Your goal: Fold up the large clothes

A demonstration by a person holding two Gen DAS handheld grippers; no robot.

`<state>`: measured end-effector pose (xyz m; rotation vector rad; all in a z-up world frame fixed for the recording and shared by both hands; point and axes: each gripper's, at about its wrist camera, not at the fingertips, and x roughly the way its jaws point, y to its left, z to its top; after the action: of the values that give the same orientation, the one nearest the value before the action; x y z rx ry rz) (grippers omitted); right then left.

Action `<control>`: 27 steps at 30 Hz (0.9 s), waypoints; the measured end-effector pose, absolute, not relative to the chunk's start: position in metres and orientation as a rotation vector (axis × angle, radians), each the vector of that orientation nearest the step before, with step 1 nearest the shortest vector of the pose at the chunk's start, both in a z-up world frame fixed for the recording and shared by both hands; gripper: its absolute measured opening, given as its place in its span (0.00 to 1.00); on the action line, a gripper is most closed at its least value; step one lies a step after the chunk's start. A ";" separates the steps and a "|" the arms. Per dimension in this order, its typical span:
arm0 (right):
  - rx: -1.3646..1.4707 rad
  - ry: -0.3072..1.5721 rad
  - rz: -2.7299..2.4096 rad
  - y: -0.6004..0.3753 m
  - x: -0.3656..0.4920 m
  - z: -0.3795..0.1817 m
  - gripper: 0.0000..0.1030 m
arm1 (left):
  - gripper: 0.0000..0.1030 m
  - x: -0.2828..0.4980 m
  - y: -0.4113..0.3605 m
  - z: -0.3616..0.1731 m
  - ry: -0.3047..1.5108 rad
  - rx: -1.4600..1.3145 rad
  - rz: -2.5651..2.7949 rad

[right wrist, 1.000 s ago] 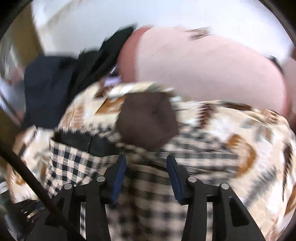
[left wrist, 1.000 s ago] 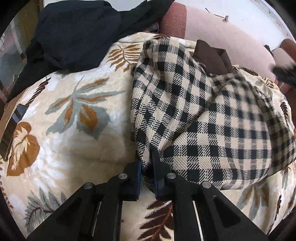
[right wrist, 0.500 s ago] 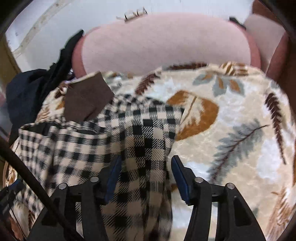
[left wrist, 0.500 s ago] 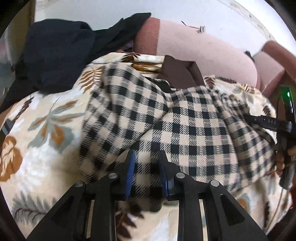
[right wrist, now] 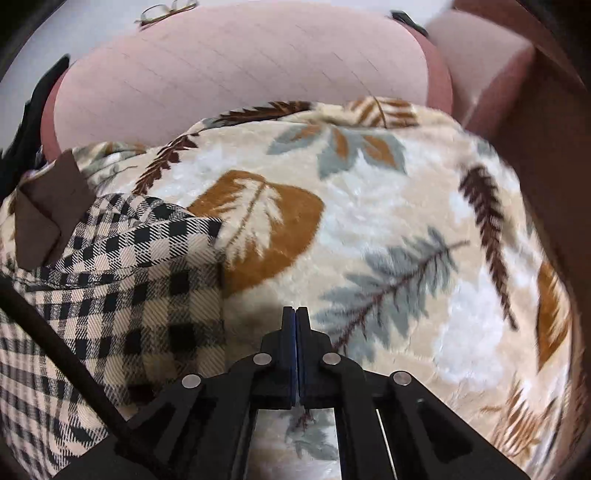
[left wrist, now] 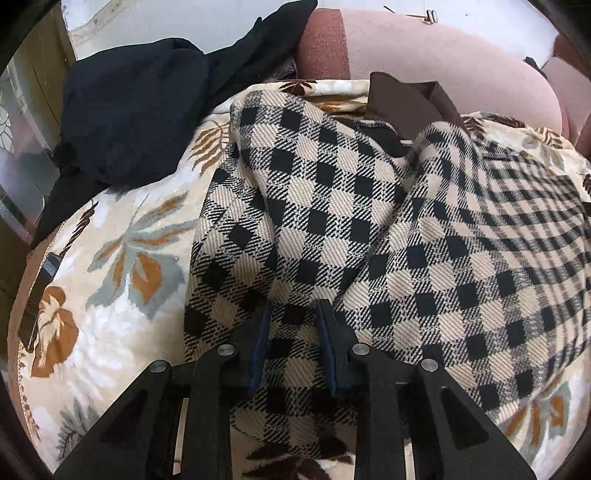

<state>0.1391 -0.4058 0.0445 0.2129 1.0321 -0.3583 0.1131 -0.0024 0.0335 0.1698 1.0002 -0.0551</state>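
Observation:
A black-and-cream checked garment (left wrist: 332,229) with a brown collar (left wrist: 402,99) lies folded over itself on a leaf-patterned blanket (left wrist: 122,258). My left gripper (left wrist: 293,314) is open, its jaws apart with the checked cloth lying loose between and under them. In the right wrist view the garment (right wrist: 122,280) lies at the left, its brown collar (right wrist: 44,210) at the far left. My right gripper (right wrist: 295,314) is shut and empty, over bare blanket (right wrist: 388,229) just right of the garment's edge.
A dark navy and black heap of clothes (left wrist: 140,99) lies at the back left. A pink sofa back (right wrist: 240,66) rises behind the blanket, with glasses (right wrist: 166,9) on top. A black cable (right wrist: 62,354) crosses the lower left of the right wrist view.
My left gripper opened wider and let go of the checked cloth, which now lies folded across. My right gripper moved right, off the garment, and closed empty.

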 end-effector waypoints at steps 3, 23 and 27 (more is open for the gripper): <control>0.250 0.944 -0.339 -0.403 0.125 0.075 0.01 | 0.24 0.112 0.011 0.042 1.020 0.083 -0.077; -0.174 0.918 0.428 -0.020 0.200 0.098 0.66 | 0.30 0.110 0.139 0.069 0.980 -0.170 0.090; -0.222 1.011 0.468 -0.005 0.210 0.081 0.21 | 0.30 0.109 0.157 0.068 0.987 -0.218 0.100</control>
<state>0.2095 -0.0048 0.0811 -0.2216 1.0114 0.4684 0.1089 0.1568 0.0675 -0.2180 0.9871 0.1003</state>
